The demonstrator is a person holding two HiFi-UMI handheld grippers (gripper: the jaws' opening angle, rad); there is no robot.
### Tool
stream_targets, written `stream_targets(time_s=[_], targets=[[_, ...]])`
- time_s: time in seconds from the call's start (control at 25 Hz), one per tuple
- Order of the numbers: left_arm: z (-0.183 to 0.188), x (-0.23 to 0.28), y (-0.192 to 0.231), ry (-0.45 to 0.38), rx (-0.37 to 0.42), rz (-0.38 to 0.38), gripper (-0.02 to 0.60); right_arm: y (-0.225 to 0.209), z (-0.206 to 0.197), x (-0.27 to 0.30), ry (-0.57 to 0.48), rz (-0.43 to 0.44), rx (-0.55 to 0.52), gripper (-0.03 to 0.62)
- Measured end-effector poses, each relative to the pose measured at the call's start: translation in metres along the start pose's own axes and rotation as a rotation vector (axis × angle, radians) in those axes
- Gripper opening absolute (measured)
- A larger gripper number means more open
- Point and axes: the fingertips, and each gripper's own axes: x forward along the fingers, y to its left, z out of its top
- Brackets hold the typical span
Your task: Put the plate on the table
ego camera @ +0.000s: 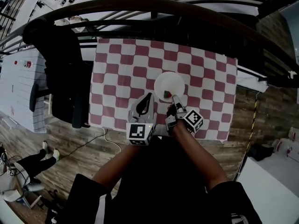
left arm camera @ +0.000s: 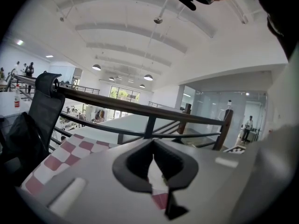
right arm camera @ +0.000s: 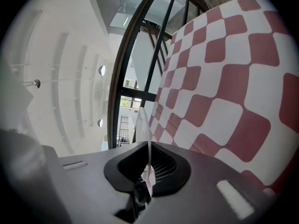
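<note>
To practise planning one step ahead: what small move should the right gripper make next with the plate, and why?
Probably ease the plate down flat onto the checked cloth: the right gripper has its jaws shut on the rim, and whether the plate rests yet is unclear.

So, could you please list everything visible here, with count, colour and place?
Table cloth: one, red and white checks, centre of the head view.
Plate: one, white, over the cloth, right of centre.
Chair: one, black, left of the cloth.
Railing: one, dark, beyond the cloth.
Left gripper: one, grey, shut and empty, left of the plate.
Right gripper: one, grey, shut on the plate's near rim.
</note>
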Motion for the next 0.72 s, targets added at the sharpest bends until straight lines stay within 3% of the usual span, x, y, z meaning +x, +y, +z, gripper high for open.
stream_targets(time_s=[0.36,0.56,0.72], targets=[[-0.007,0.009,0.004,0.015,0.029,0.006,0.008,-0.027,-0.005,0.035,0.010,-0.005,-0.042,0.008],[-0.003,0.014,0.001,0.023,-0.014,0.001,0.008,-0.045,-0.004,0.042,0.035,-0.013,-0.073,0.008],[0.002,0.015,0.004,0.016,0.006,0.007,0.008,-0.061,-0.005,0.046,0.049,-0.035,-0.077,0.008]])
